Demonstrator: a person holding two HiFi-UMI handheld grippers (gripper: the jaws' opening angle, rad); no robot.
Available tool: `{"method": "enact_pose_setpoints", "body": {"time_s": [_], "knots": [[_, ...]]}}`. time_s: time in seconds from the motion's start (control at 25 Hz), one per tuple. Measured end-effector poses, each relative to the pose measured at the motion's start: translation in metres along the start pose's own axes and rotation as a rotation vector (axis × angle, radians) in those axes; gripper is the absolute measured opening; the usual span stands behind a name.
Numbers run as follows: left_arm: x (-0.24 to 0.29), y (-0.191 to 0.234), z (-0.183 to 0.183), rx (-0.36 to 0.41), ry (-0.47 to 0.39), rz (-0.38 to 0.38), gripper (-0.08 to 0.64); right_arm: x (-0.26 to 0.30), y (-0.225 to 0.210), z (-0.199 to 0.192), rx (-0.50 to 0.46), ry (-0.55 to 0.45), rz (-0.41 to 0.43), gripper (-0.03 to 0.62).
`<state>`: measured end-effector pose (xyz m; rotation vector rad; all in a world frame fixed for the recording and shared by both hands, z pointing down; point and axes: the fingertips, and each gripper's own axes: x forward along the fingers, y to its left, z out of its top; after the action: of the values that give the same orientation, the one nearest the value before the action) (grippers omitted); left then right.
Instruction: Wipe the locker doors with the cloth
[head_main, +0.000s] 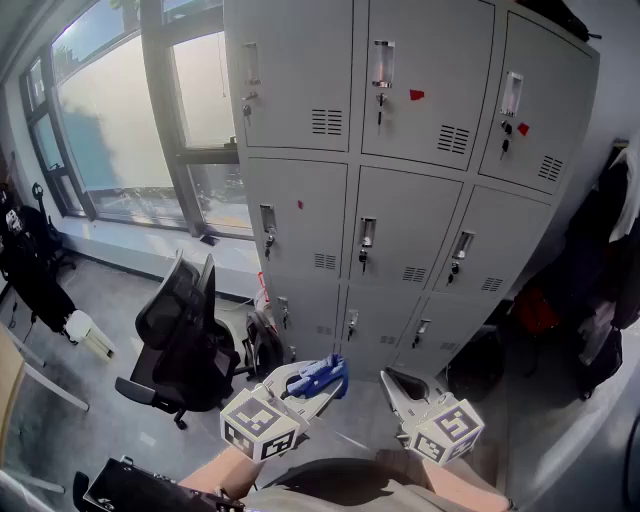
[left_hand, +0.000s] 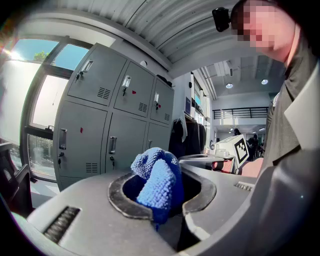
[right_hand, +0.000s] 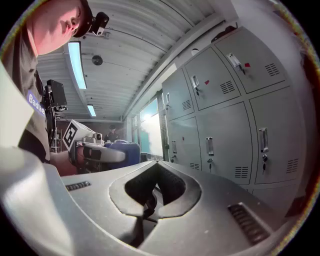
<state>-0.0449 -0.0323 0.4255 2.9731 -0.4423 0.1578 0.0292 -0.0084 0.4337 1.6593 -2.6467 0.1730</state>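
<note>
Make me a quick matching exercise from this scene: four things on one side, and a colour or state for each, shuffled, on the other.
1 cloth
2 right gripper
3 office chair
4 lockers

A shut, empty
B black, left of the lockers
C blue, held in the left gripper
D grey

Pairs: 1-C, 2-A, 3-B, 4-D

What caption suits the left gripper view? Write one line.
Left gripper shut on the blue cloth, facing the grey lockers.
</note>
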Motion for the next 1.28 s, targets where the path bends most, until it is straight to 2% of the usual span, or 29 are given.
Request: {"method": "enact_pose_setpoints", "body": {"time_s": [0.48, 0.76, 1.08, 1.28], "knots": [[0.007, 0.0, -0.003, -0.006, 0.007, 0.009, 0.124, 0.001, -0.002, -0.004, 0.022, 0.002, 0.024, 0.005], [0.013, 0.011, 0.004, 0.002, 0.002, 0.054, 0.124, 0.003, -0.01, -0.004, 0.034, 0.008, 0.062, 0.005], [0.034, 0.021, 0.028, 0.041, -0.015, 0.131, 0.124, -0.006, -0.033, 0.006, 0.038, -0.005, 0.114, 0.005], [0.062, 0.011, 0.045, 0.118, -0.018, 0.156, 0.124, -0.019, -0.057, 0.01, 0.033, -0.017, 0.148, 0.005]]}}
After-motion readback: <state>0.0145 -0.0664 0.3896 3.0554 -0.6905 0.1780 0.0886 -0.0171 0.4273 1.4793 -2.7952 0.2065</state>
